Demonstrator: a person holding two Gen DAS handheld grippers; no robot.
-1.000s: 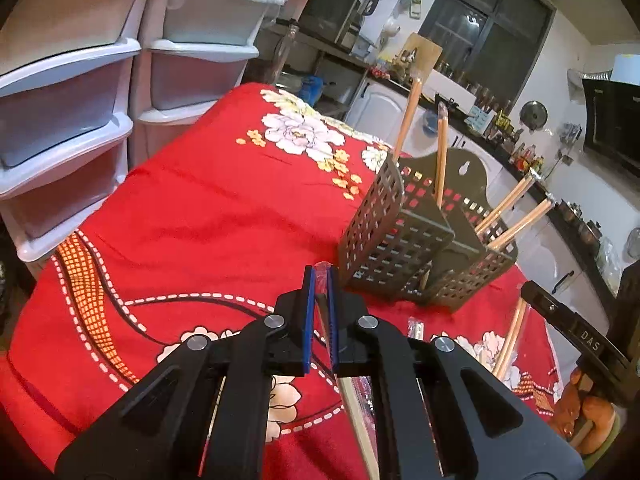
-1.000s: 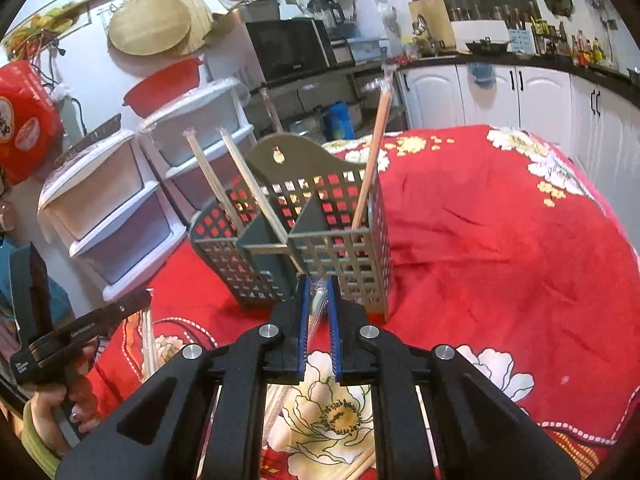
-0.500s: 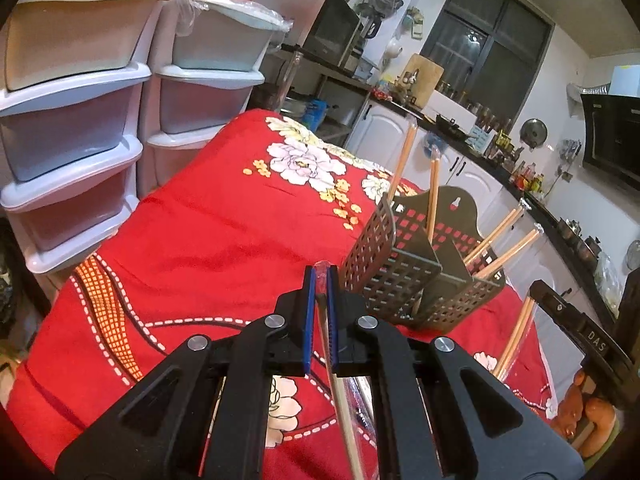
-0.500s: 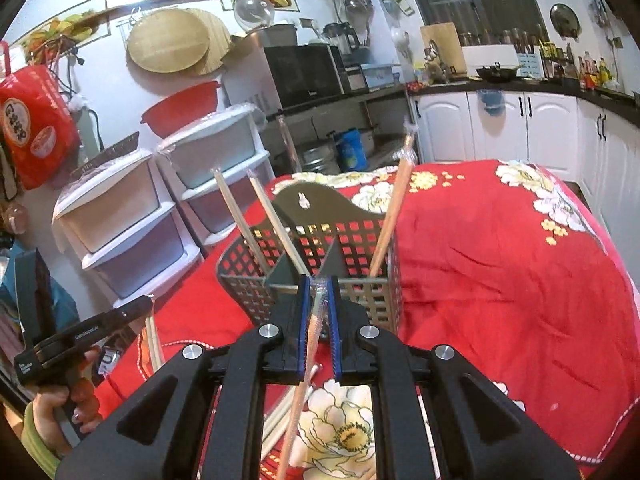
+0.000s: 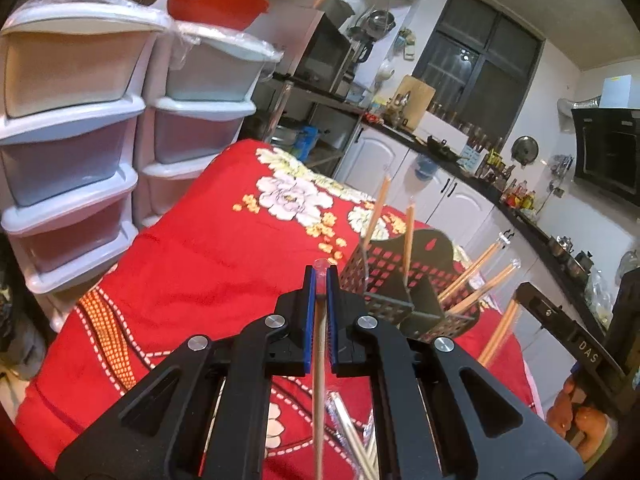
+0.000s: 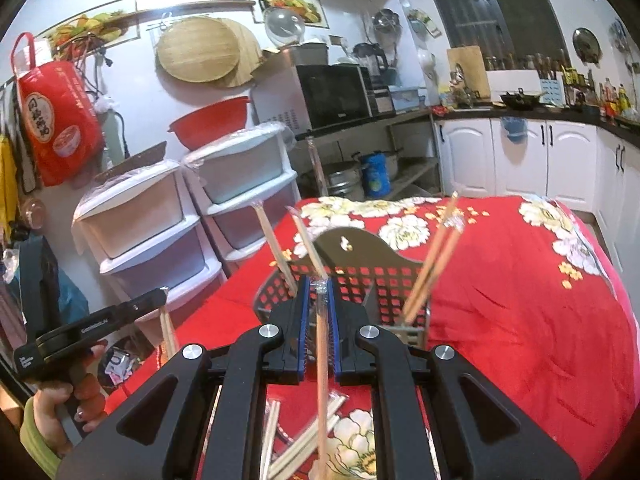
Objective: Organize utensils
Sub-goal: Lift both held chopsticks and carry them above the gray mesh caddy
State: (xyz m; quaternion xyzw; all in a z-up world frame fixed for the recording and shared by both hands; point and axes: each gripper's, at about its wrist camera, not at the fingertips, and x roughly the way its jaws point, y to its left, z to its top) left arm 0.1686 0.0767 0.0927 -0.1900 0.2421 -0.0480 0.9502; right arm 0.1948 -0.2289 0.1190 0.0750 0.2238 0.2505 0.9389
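A dark perforated utensil basket (image 5: 404,280) stands on the red flowered tablecloth (image 5: 208,256), with several wrapped wooden chopstick pairs upright in it; it also shows in the right wrist view (image 6: 360,280). My left gripper (image 5: 320,276) is shut on a wrapped chopstick pair (image 5: 318,380) that hangs down, held above the table left of the basket. My right gripper (image 6: 318,286) is shut on another wrapped chopstick pair (image 6: 322,360), held above the table just in front of the basket. More wrapped chopsticks (image 6: 296,440) lie loose on the cloth below.
White plastic drawer stacks (image 5: 72,152) stand at the table's left edge, also in the right wrist view (image 6: 160,240). Kitchen cabinets (image 6: 520,156) and a counter run behind. The left gripper's body and hand (image 6: 80,340) show at the left of the right wrist view.
Both grippers have risen away from the table, each lifting its chopstick pair; the basket now looks lower and farther in both views.
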